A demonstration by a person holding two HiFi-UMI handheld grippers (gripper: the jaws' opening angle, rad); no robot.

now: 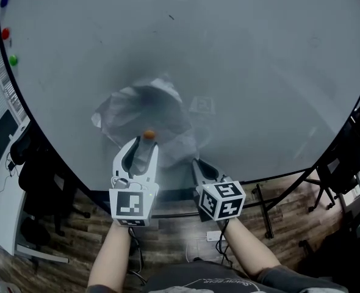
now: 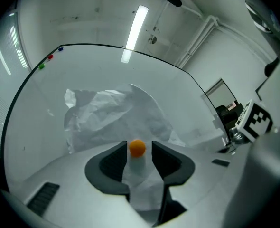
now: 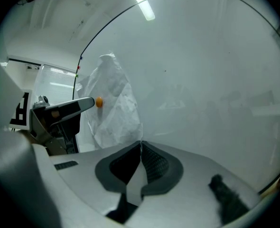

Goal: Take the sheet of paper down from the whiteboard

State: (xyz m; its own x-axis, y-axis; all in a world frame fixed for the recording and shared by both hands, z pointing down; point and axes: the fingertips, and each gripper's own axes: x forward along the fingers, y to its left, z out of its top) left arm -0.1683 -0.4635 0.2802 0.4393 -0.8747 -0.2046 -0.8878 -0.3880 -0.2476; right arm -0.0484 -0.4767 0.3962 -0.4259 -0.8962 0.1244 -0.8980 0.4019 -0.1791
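Hanging crumpled against the lower middle of the whiteboard (image 1: 259, 72) is the sheet of paper (image 1: 137, 112), with a small orange magnet (image 2: 137, 147) sitting on its lower part. The left tool (image 2: 139, 145) points at the whiteboard with its jaws apart, one on each side of the magnet, and a sliver of space shows at either side. The right tool (image 3: 141, 145) is just beside it, low on the whiteboard. Its jaws are closed together, clamped on the paper's lower right corner. Blue (image 1: 4, 0), red (image 1: 5, 33) and green (image 1: 13, 60) magnets line the whiteboard's upper left edge.
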